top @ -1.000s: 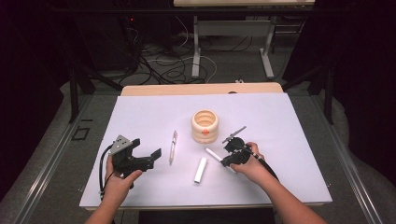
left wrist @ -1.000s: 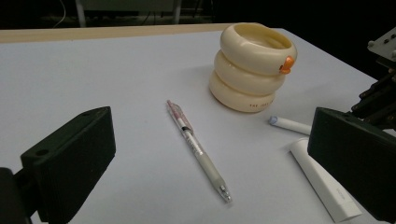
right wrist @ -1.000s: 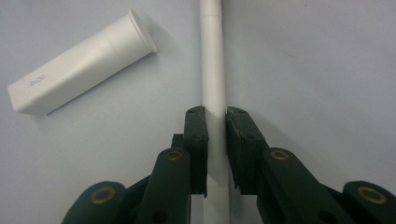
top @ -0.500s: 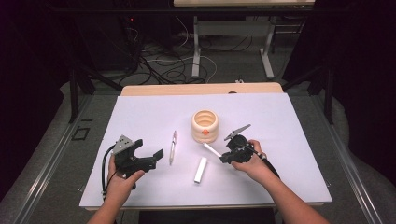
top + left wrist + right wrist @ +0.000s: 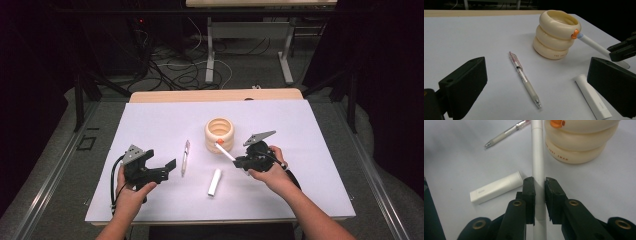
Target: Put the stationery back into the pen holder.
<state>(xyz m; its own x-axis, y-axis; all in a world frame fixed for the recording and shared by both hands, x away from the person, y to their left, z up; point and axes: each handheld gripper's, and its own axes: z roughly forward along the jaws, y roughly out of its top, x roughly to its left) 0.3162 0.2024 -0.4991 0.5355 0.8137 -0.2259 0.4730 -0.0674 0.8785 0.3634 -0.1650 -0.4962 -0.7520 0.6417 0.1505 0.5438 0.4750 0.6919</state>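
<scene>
Marker (image 5: pixel 537 157), light, stiff and smooth enough to slip, is pinched mid-barrel by the right gripper (image 5: pixel 539 188) with its orange tip at the holder (image 5: pixel 219 134) rim near the table's middle, while the left gripper (image 5: pixel 159 170) is spread

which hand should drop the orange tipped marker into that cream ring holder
Right. The right gripper is shut on the orange-tipped marker, whose tip is at the cream holder's rim. The left gripper is open, beyond the pen.
</scene>
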